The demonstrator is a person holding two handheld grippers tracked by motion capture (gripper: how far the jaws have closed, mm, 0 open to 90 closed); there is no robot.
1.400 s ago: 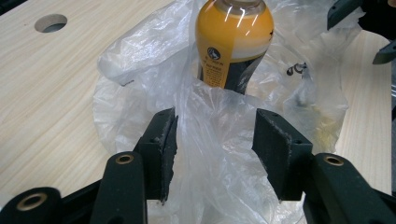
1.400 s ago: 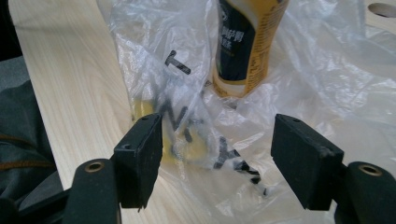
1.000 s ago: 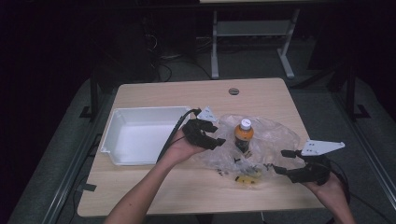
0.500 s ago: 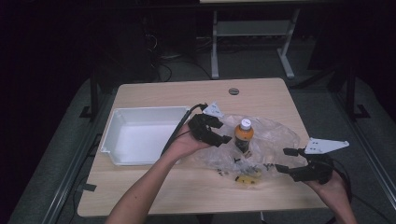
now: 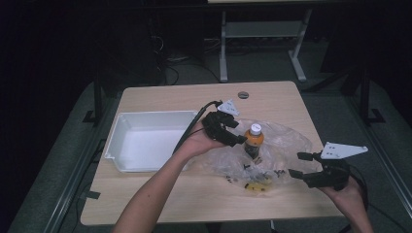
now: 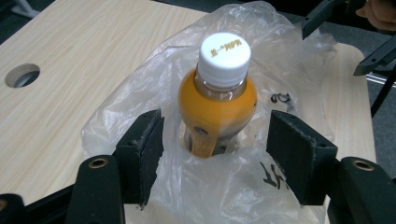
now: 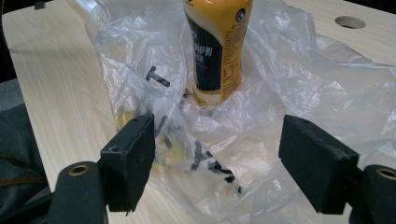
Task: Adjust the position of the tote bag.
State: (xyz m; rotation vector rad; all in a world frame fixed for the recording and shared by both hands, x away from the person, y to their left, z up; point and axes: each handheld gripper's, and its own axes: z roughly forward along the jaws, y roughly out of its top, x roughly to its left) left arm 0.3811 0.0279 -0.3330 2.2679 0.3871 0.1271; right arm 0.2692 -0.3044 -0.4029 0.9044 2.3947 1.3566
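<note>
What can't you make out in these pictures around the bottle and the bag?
- Bottle base: left gripper view, crumpled plastic bag folds cover it.
- Bottle cap: right gripper view, cut off by the top edge.
- Black print on the bag: right gripper view, creased, unreadable.
- Small yellow patch in the bag: high view, too small to identify.
- White tray contents: glare washes out its floor.

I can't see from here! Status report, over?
Left gripper open beside bottle. Right gripper open over bag. Bottle upright on bag. Nothing in the way.
</note>
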